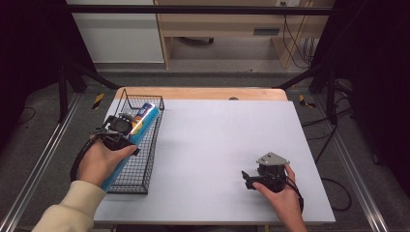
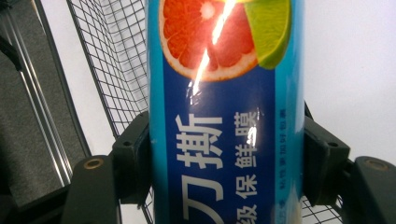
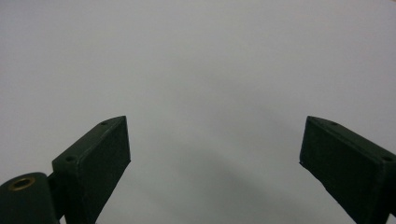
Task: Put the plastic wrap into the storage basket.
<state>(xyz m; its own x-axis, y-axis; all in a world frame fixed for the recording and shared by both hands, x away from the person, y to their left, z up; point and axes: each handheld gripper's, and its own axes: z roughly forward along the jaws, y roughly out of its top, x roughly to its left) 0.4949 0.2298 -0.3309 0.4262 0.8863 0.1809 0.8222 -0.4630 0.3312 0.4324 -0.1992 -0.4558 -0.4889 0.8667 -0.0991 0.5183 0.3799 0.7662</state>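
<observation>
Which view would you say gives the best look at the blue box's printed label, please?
The left gripper view: the blue box shows its fruit picture and lettering. The high view shows it small, lying in the wire basket.

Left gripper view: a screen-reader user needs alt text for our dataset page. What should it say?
A blue box printed with a grapefruit slice, a lime wedge and white Chinese characters sits clamped between the left tool's two black jaws. Behind it are a black wire basket and the white table.
</observation>
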